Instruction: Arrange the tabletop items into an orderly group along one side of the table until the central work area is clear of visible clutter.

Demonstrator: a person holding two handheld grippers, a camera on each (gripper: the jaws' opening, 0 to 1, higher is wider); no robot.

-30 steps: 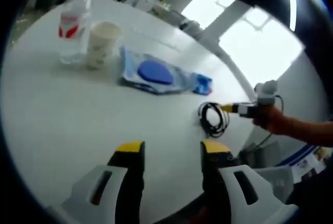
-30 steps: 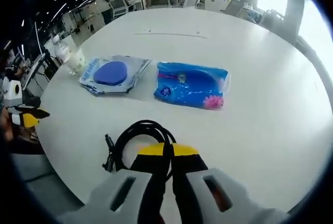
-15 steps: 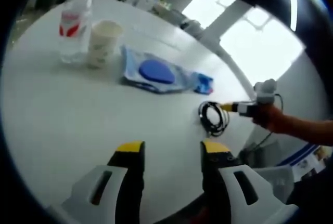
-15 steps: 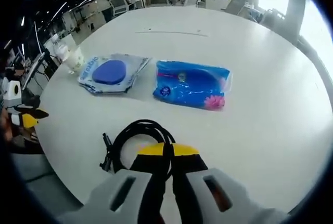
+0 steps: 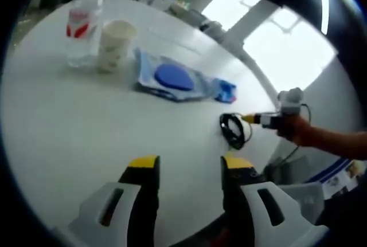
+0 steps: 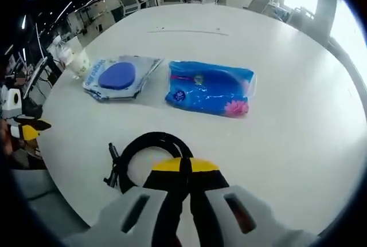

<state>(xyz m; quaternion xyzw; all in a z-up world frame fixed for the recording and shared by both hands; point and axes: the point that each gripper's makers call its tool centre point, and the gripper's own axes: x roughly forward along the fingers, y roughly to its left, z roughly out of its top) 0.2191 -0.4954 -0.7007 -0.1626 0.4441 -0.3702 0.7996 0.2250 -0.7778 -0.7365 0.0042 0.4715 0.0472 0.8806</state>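
Cable coil (image 6: 150,149) flat in right claw (image 6: 184,165)

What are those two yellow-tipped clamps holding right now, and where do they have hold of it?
The right hand-held gripper is shut on the coiled black cable, pinching the loop's near side. The left hand-held gripper is open and holds nothing.

In the left gripper view bare table (image 5: 74,138) spreads across the lower left, hemmed at upper left by a bottle (image 5: 79,32) and cup (image 5: 114,45), at centre by a flat pouch (image 5: 172,78), and at right by a coiled cable (image 5: 234,130).
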